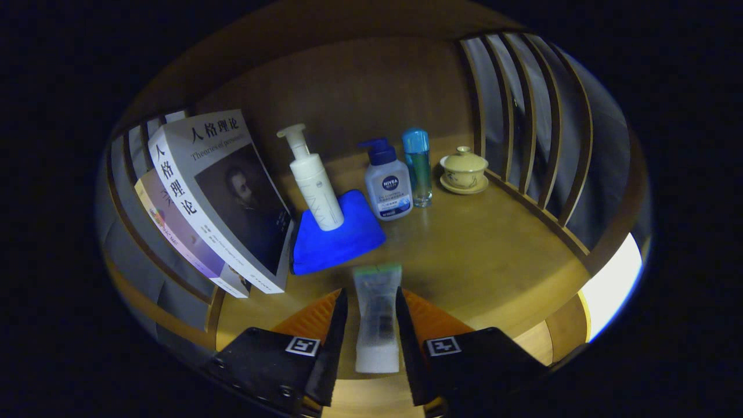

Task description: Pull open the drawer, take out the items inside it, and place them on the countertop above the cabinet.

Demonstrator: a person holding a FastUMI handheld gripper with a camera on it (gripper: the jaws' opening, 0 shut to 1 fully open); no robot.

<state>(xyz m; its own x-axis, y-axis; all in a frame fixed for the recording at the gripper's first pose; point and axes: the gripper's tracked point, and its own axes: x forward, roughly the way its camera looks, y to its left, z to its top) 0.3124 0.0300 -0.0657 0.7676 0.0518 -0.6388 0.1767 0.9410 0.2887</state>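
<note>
The tube (377,316), one of the drawer items, sits between the two fingers of the gripper (371,302), and we observe both fingers pressing on its sides, so the jaws are clamped on it. We record a clear body with a green band at the far end and a white cap at the near end, which points back toward the gripper. The tube is blurred, and we cannot tell whether it touches the countertop (482,255) or is held just above it.

Beyond the fingers, we find the wooden countertop already carrying several things. A blue cloth (339,238) lies just ahead of the tube's far end. A white pump bottle (313,183) stands on the cloth, tilted slightly. Just beside the cloth, a second pump bottle (388,183) with a blue pump stands upright, and a slim blue-capped bottle (419,168) stands next to it, near or touching; we cannot tell which. Further along the same row, a pale lidded cup (463,168) rests on its saucer, apart from the bottles.

On the other side of the cloth, we note two books (215,197) leaning against a slatted wooden rail (525,133) that encloses the countertop.
</note>
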